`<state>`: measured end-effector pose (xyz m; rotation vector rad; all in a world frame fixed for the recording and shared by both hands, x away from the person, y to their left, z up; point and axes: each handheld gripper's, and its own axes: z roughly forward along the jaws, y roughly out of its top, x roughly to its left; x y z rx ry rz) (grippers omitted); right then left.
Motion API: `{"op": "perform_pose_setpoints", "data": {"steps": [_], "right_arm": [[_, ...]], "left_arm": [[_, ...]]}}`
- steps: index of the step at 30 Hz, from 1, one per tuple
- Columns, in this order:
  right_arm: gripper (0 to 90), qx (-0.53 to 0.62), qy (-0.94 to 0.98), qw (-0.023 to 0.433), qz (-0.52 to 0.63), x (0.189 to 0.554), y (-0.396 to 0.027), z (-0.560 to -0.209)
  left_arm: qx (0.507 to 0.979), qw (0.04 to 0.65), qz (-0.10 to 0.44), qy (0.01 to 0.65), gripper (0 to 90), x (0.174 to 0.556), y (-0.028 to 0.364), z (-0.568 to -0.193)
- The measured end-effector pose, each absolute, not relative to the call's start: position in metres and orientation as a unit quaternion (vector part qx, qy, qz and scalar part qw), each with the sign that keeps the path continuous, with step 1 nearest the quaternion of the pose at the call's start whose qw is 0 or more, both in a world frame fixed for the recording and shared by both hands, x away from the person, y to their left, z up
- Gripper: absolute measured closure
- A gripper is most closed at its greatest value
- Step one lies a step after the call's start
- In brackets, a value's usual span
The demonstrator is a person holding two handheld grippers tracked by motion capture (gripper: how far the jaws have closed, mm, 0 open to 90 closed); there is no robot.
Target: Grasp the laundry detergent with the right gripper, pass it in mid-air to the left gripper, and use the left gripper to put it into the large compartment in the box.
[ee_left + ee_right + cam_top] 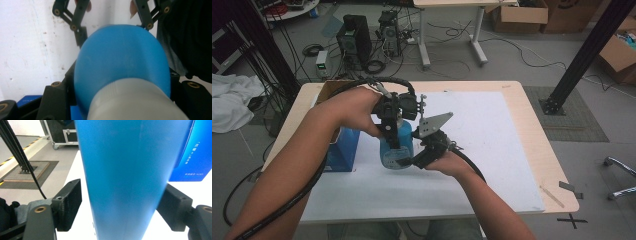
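A blue bottle (pixel 398 145) with a white cap (pixel 132 100) is upright over the white mat (pixel 497 135). My left gripper (pixel 393 131) reaches down from above, shut on the bottle's shoulder just under the cap; in the left gripper view its jaws hug both sides of the bottle (pixel 120 62). My right gripper (pixel 411 161) comes in from the right, low on the bottle's body. In the right gripper view the bottle (pixel 125 170) stands between its fingers (pixel 71 205), and a thin gap shows at the left pad, so the gripper is open.
A blue box (pixel 343 150) stands just left of the bottle, also seen behind it as the blue box (pixel 192 157). The wooden table (pixel 537 155) ends a little past the mat on the right. Cables, computers and cardboard boxes lie on the floor beyond.
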<state>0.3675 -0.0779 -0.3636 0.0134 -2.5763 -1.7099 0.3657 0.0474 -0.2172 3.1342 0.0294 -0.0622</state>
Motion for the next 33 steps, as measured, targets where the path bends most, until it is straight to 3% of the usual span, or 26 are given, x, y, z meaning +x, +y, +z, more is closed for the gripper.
{"op": "perform_pose_setpoints", "data": {"steps": [9,22,33], "right_arm": [[15.3,0.0,-0.85,0.019,-0.527,0.365,-0.091,-0.357],[0.0,-0.022,-0.912,0.002,-0.41,0.374,-0.134,-0.318],[0.0,-0.002,-0.946,0.003,-0.323,0.378,-0.136,-0.297]], "left_arm": [[0.999,0.001,-0.027,0.045,39.2,0.371,0.058,-0.209],[0.984,0.013,-0.03,0.173,39.0,0.384,0.082,-0.168],[0.956,0.034,-0.03,0.289,38.9,0.402,0.108,-0.124]]}}
